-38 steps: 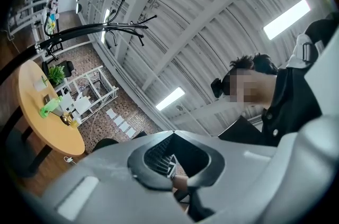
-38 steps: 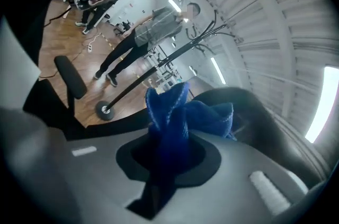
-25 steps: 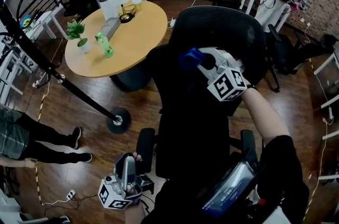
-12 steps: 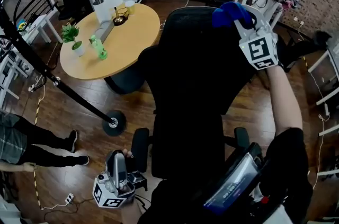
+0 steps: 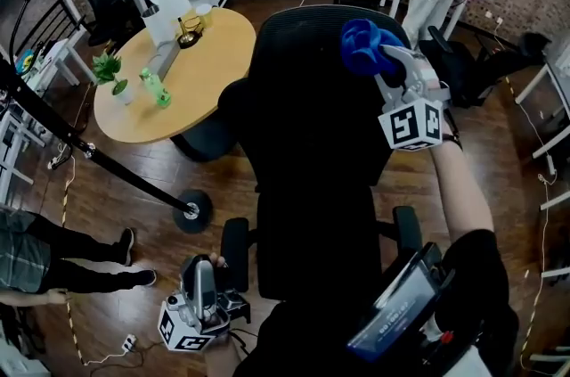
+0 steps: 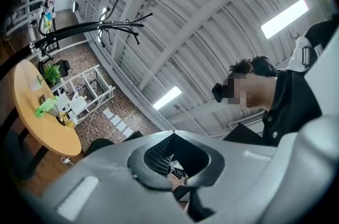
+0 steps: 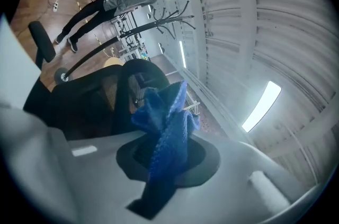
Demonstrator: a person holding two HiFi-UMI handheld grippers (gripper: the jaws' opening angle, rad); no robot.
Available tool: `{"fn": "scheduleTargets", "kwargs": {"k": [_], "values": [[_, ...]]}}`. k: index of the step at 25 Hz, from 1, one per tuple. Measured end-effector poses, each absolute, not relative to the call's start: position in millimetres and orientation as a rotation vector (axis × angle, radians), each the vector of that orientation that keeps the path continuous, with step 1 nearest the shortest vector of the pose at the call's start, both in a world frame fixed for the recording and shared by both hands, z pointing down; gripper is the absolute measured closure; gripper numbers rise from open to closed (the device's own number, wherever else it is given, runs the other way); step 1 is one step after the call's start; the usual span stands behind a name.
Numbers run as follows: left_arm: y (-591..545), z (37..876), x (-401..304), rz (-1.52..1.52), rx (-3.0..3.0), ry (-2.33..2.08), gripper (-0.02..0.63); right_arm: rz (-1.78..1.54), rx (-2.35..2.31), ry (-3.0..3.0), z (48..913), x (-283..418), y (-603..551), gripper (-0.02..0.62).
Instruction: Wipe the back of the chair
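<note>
Cloth (image 5: 363,45) at chair (image 5: 307,90) top edge
Right gripper (image 5: 389,63) clamps the bunched blue cloth beside the black mesh back; left gripper (image 5: 203,277) low, jaws together, empty.

Right claw (image 5: 383,61) holds the blue cloth (image 5: 360,44) at the chair back's (image 5: 303,99) one o'clock edge; left claw (image 5: 198,273) hangs at seven.

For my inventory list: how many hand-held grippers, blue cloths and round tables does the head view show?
Hand-held grippers: 2, the left hand-held gripper and the right hand-held gripper
Blue cloth: 1
Round table: 1
Total: 4
</note>
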State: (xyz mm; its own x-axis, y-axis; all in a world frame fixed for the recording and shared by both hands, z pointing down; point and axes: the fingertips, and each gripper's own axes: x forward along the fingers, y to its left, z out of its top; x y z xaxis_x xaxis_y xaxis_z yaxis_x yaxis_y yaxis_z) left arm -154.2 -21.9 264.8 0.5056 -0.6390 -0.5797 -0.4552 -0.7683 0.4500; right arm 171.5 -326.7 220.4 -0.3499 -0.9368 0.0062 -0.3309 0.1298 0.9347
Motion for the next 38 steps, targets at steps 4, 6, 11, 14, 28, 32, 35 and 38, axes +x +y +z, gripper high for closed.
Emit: {"fn": "scheduleTargets", "kwargs": {"k": [4, 6, 11, 14, 28, 32, 35, 38], "values": [[-18, 265, -149, -1.094, 2.518, -0.915, 0.606, -1.138, 1.186, -1.811, 268, 180, -315, 0.545], [-15, 263, -146, -1.091, 2.515, -0.908, 0.606, -1.068, 1.166, -1.826, 293, 188, -312, 0.545], [-12, 265, -139, -1.069, 2.511, -0.895, 0.606, -0.834, 1.167, -1.88, 370, 217, -324, 0.545], [-9, 271, -141, -1.056, 2.496, -0.909, 0.606, -0.742, 1.228, -1.895, 392, 226, -332, 0.545], [-17, 309, -141, -0.934, 2.417, -0.938, 0.606, -0.554, 1.206, -2.037, 491, 247, -295, 0.545], [-16, 337, -132, -0.89, 2.376, -0.958, 0.606, -0.415, 1.088, -2.019, 580, 252, -262, 0.545], [-18, 358, -126, -0.882, 2.348, -0.978, 0.606, -0.326, 0.974, -1.993, 644, 246, -242, 0.545], [-18, 368, -120, -0.884, 2.331, -0.983, 0.606, -0.361, 0.78, -1.91, 689, 232, -233, 0.545]]}}
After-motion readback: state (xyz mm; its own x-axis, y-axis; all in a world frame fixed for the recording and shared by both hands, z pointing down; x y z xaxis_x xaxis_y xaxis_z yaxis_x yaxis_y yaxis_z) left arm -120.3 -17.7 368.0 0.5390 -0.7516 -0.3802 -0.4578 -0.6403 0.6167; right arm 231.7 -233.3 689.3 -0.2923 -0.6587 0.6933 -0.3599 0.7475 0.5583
